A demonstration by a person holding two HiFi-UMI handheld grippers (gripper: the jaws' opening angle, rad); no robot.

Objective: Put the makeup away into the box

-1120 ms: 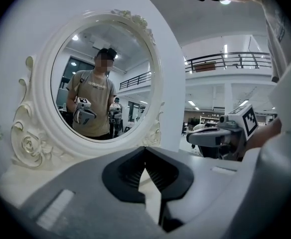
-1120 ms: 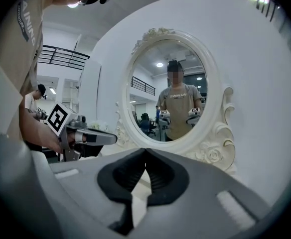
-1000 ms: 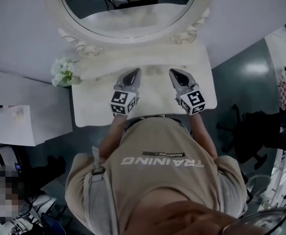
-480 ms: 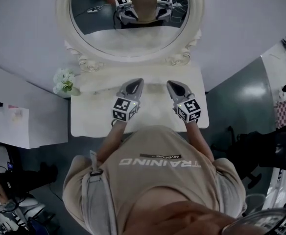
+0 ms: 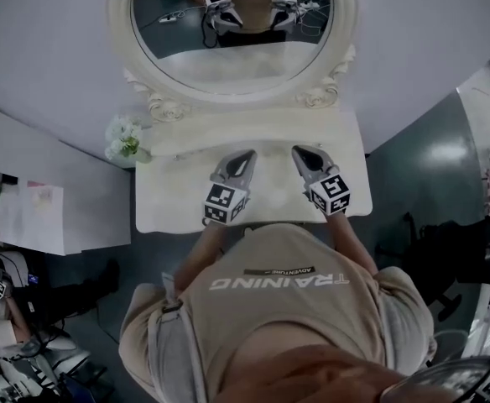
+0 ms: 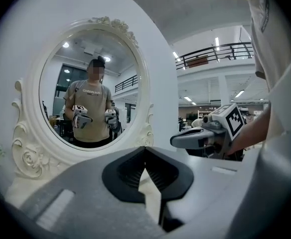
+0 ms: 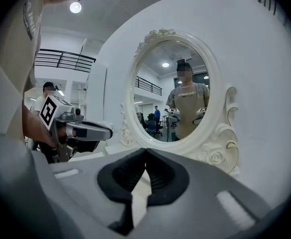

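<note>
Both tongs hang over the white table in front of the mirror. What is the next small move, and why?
Probably open the left tongs and right tongs: both are shut, tips together, nothing between them, over the table. No makeup or box can be made out on its bright top, so ready them first.

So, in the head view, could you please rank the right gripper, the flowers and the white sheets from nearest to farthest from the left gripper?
1. The right gripper, close beside the left gripper, over the white table.
2. The flowers, at the table's back left corner.
3. The white sheets, far left, off the table.
</note>
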